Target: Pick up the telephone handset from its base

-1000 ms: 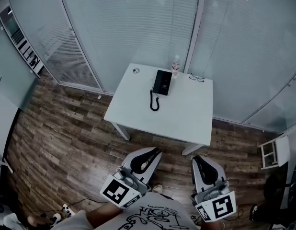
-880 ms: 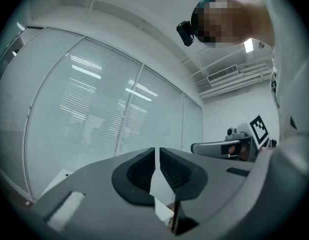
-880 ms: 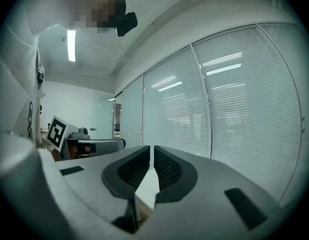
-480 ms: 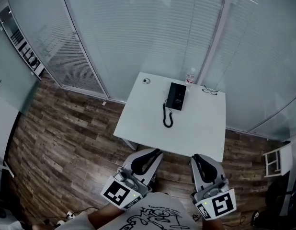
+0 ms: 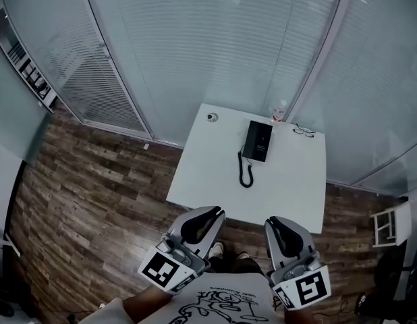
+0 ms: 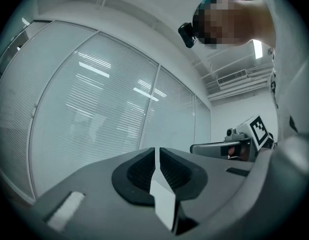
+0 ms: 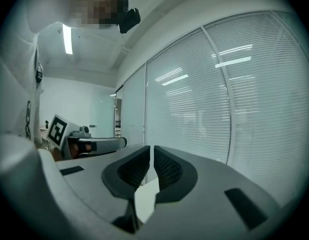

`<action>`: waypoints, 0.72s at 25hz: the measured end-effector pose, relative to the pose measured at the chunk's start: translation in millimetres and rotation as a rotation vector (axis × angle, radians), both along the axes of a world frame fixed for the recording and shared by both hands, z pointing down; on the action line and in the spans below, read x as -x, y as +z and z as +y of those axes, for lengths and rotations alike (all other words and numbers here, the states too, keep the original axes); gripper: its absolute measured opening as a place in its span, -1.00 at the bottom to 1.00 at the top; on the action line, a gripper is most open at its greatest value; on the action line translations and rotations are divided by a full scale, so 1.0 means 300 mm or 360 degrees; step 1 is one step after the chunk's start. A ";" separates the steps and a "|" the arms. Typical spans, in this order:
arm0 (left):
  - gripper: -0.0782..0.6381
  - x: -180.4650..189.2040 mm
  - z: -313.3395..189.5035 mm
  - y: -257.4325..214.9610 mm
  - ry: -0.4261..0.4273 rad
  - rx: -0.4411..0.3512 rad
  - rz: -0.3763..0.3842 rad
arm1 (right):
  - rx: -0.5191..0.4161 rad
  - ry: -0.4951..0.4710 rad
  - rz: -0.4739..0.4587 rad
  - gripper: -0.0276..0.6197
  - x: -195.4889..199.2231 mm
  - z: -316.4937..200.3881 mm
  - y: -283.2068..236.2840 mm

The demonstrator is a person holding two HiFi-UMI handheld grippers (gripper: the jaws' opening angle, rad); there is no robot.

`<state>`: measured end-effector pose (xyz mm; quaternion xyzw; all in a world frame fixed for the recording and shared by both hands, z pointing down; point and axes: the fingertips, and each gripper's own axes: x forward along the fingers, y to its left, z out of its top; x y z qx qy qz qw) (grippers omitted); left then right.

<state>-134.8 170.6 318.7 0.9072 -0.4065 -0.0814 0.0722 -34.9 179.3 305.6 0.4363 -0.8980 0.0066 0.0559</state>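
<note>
The black telephone (image 5: 257, 140) lies on the white table (image 5: 289, 187) near its far edge, with the handset resting on the base's left side and a coiled cord (image 5: 245, 172) trailing toward me. My left gripper (image 5: 216, 212) (image 6: 157, 150) and right gripper (image 5: 270, 221) (image 7: 151, 148) are held side by side near my body, short of the table's near edge and well away from the phone. Both point level toward the blinds, with jaws together and nothing between them. The phone is not visible in either gripper view.
On the table's far edge stand a water bottle (image 5: 280, 111), a pair of glasses (image 5: 305, 131) and a small round object (image 5: 212, 117). Glass walls with blinds (image 5: 215, 39) close in behind the table. Wood floor (image 5: 94, 187) lies to the left, a white rack (image 5: 386, 225) at the right.
The table and phone have drawn nearer and shifted right in the head view as I walked toward them. Both grippers travelled with me and stayed shut.
</note>
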 end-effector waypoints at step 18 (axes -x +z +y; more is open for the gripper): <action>-0.70 -0.258 -0.331 0.008 0.0130 0.0018 -0.0040 | 0.0005 0.0136 -0.0019 -0.85 -0.257 -0.318 0.032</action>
